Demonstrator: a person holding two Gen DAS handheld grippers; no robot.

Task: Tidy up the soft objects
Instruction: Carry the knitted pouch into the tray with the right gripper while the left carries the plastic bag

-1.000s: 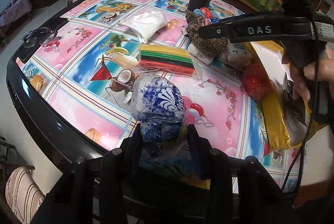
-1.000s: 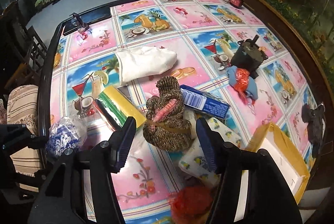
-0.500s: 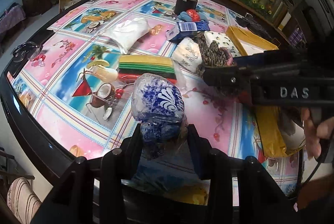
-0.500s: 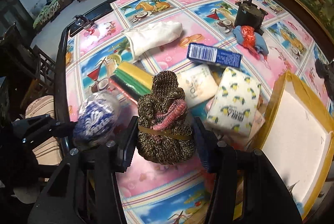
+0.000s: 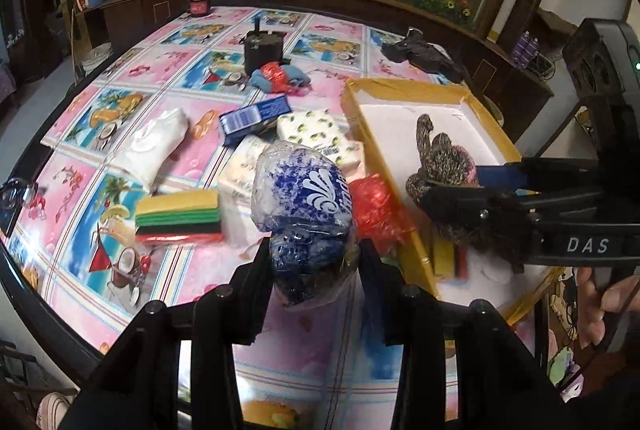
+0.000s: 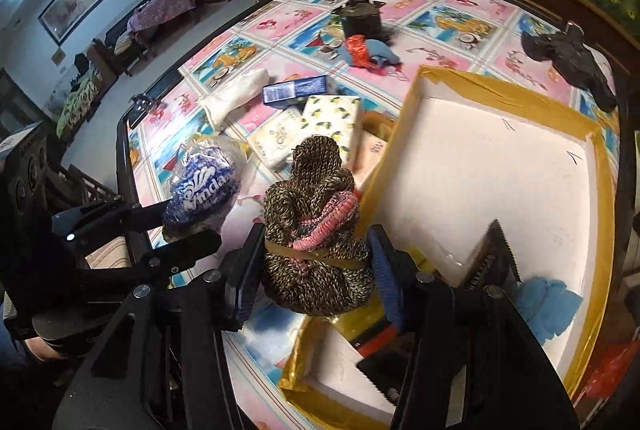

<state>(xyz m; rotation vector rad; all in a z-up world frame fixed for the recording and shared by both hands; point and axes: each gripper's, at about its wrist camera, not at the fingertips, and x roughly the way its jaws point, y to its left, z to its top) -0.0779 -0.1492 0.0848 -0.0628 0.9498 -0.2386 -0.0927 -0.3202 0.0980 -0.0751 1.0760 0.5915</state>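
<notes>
My left gripper is shut on a blue-and-white plastic-wrapped bundle and holds it above the table's near edge; the bundle also shows in the right wrist view. My right gripper is shut on a brown knitted bundle with a pink band. It holds it over the near left rim of the yellow-edged white box. From the left wrist view the knitted bundle hangs over the box.
On the patterned tablecloth lie a stack of coloured sponges, a white cloth, a blue packet, tissue packs, a red bag, a black pot and a black cloth. The box holds a blue cloth.
Both grippers have moved right toward the box with their loads. The knitted bundle now hangs over the box's rim rather than over the tablecloth.
</notes>
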